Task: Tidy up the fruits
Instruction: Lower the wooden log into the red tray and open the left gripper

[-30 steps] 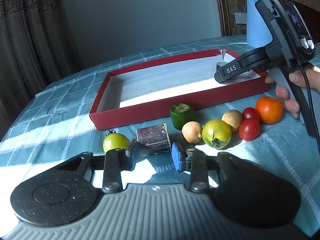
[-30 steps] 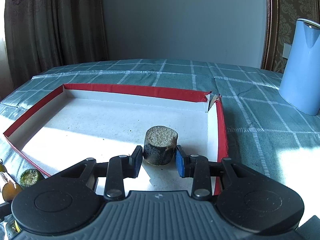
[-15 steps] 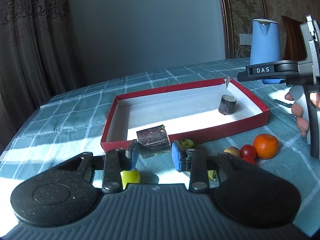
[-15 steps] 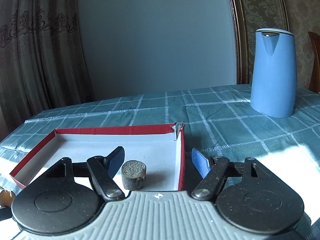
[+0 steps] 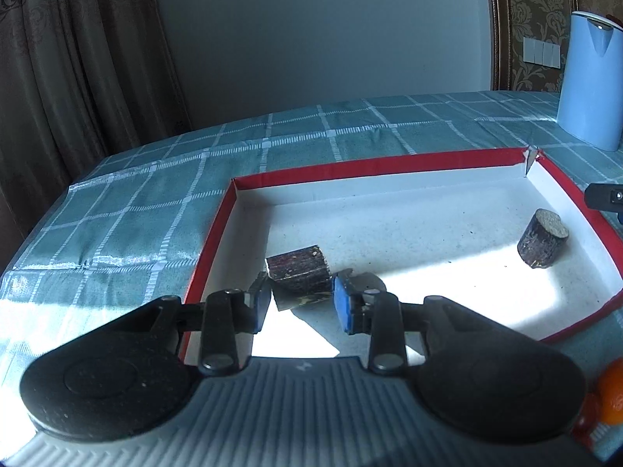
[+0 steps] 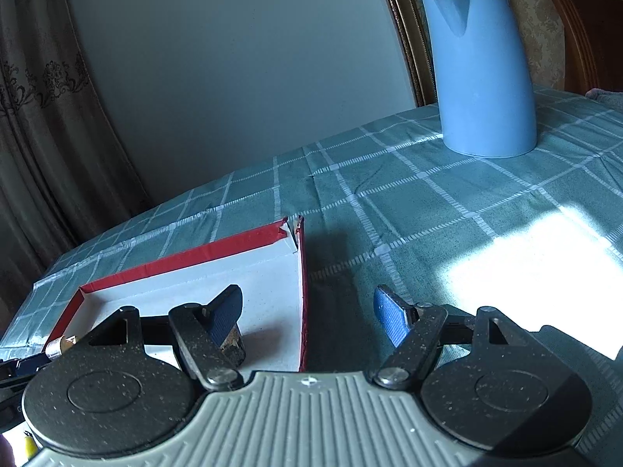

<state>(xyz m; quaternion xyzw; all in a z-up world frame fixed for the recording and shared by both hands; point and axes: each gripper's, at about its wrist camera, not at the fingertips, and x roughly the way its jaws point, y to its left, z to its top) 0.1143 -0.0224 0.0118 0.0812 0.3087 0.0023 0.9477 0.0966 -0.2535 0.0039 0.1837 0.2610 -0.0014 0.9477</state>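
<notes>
Left wrist view: left gripper (image 5: 301, 301) clenched on a dark sugarcane chunk (image 5: 299, 275), pads on its two cut ends, carried over the near-left part of the red tray (image 5: 212, 241); a second chunk (image 5: 542, 238) stands on end at 3 o'clock near the tray's right wall. Right gripper (image 6: 307, 317) released, nothing between the jaws, straddling the tray's right wall; its left finger (image 6: 224, 317) hides most of that standing piece. Judgement on handling: the chunk looks stiff, fibrous, light to moderate in weight, not fragile; the bark looks smooth and may roll, so flat cut ends give the surest hold. Orange (image 5: 612, 391) and a cherry tomato (image 5: 584, 414) wait on the worktop (image 5: 350, 132) at 4 o'clock; tomato likely soft, wants a gentle squeeze.
</notes>
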